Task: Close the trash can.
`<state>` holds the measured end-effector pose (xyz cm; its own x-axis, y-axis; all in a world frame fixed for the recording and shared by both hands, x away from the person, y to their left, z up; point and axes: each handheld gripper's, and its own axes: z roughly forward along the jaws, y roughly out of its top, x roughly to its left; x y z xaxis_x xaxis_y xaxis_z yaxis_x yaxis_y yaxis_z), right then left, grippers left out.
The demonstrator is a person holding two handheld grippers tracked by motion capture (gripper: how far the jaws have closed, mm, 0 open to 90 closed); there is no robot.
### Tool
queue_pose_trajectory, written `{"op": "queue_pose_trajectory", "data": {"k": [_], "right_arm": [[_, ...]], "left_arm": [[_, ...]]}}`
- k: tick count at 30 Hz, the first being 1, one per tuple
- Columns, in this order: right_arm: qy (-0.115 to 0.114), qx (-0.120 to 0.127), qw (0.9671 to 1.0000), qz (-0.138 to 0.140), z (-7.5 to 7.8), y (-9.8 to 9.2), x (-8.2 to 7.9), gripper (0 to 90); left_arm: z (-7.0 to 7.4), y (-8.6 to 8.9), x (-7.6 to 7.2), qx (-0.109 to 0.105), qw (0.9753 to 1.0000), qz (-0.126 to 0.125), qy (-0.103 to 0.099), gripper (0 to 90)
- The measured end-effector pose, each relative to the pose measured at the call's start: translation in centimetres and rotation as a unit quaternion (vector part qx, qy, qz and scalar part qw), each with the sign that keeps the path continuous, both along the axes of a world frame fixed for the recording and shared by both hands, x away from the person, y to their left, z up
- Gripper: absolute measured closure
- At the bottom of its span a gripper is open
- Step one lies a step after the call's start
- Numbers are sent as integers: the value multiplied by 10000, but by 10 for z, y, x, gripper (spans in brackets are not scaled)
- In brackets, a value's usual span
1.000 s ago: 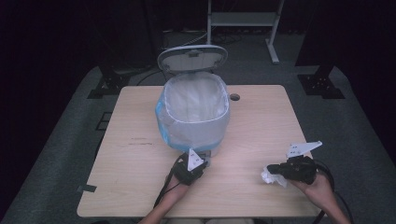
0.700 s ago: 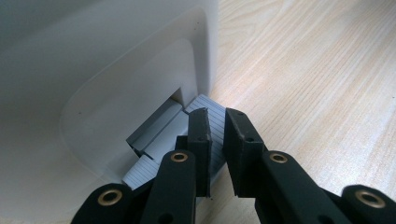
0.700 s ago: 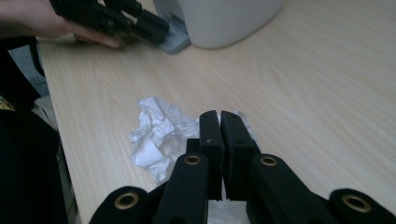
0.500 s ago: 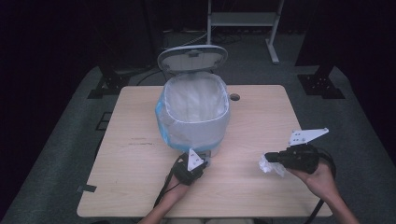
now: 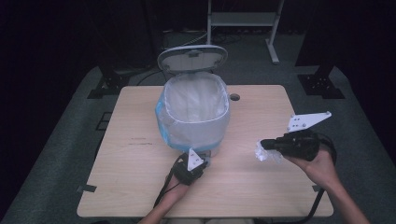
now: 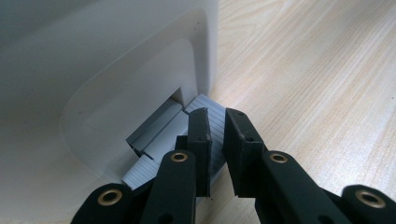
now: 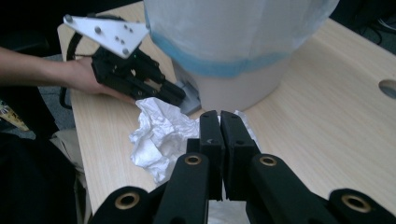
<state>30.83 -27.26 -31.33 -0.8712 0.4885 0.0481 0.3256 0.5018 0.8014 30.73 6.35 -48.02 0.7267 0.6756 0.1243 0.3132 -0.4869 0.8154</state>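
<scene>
From the high view, a white pedal bin (image 5: 195, 119) lined with a clear bag stands at the middle of the wooden table (image 5: 116, 186), its lid (image 5: 192, 57) tipped up at the far side. The left gripper (image 5: 201, 161) sits at the near foot of the bin, and the right gripper (image 5: 264, 145) is well off to the right, held above the table with a crumpled white paper (image 5: 266, 153) at its tip. In the left gripper view, the two black jaws stand a little apart with nothing between them, their tips resting over the ribbed grey pedal (image 6: 215, 122) that juts from the recess in the bin's base (whether they press on it I cannot tell). In the right gripper view, the right gripper (image 7: 220, 122) has its jaws pressed together on the crumpled white paper (image 7: 159, 135), which bunches out to the left of them; beyond it the left gripper (image 7: 178, 97) points at the pedal (image 7: 190, 100) just beside the bin (image 7: 243, 46), with a hand (image 7: 86, 77) behind it.
</scene>
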Motion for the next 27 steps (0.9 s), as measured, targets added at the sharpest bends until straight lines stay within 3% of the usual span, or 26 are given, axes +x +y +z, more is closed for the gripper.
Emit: {"op": "queue_pose_trajectory", "data": {"k": [10, 27], "right_arm": [[-86, 53, 9999, 75, 30, 11, 9, 876], [-68, 9, 9997, 236, 55, 32, 20, 876]], "left_arm": [[0, 0, 0, -47, 10000, 10, 17, 809], [0, 0, 0, -20, 10000, 9, 18, 809]]}}
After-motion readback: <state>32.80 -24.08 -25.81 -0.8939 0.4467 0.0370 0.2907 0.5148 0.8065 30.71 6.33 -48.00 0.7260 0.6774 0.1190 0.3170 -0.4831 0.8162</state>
